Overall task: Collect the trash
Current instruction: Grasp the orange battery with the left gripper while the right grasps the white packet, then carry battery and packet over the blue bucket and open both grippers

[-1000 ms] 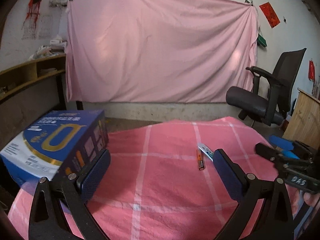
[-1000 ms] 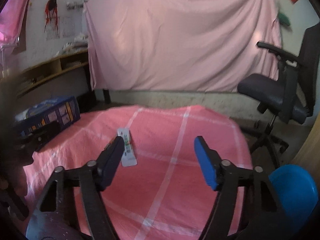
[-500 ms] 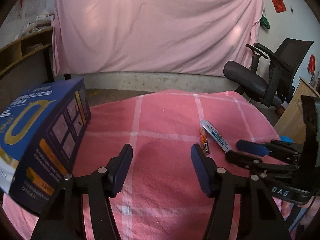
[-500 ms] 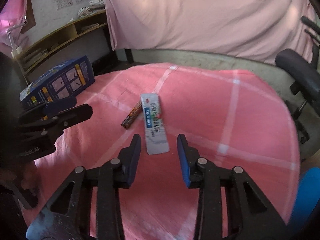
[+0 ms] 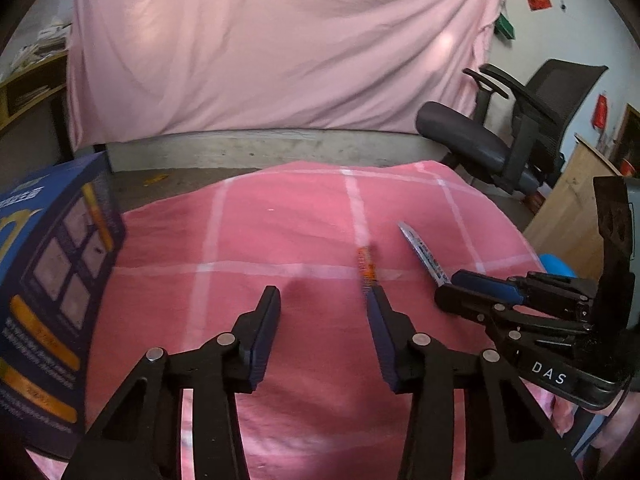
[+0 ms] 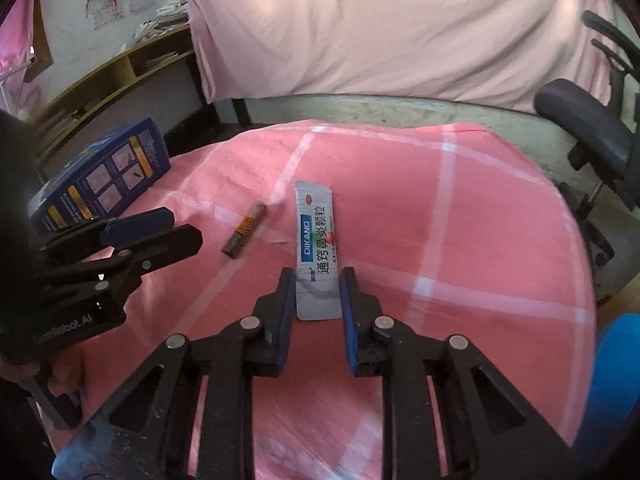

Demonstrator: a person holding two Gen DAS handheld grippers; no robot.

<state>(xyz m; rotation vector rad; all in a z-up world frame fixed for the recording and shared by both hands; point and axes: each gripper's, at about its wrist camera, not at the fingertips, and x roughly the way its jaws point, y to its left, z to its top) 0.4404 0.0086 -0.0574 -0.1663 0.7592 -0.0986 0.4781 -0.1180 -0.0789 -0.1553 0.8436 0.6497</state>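
Note:
A white sachet with blue print lies on the pink checked cloth. Its near end sits between my right gripper's pads, which touch both of its long edges while the jaws are closing. A small orange wrapper lies just beyond the right fingertip of my left gripper. Those jaws are also closing, with only bare cloth between them. In the left wrist view, the right gripper sits at the sachet. The right wrist view shows the left gripper near the orange wrapper.
A blue carton stands at the table's left edge. A black office chair and a wooden cabinet are off to the right. Below the table's right side is something round and blue. A pink sheet hangs behind.
Both grippers tipped down toward the cloth and their jaws narrowed. The right one came forward over the sachet's near end. The left one shifted right, up to the orange wrapper.

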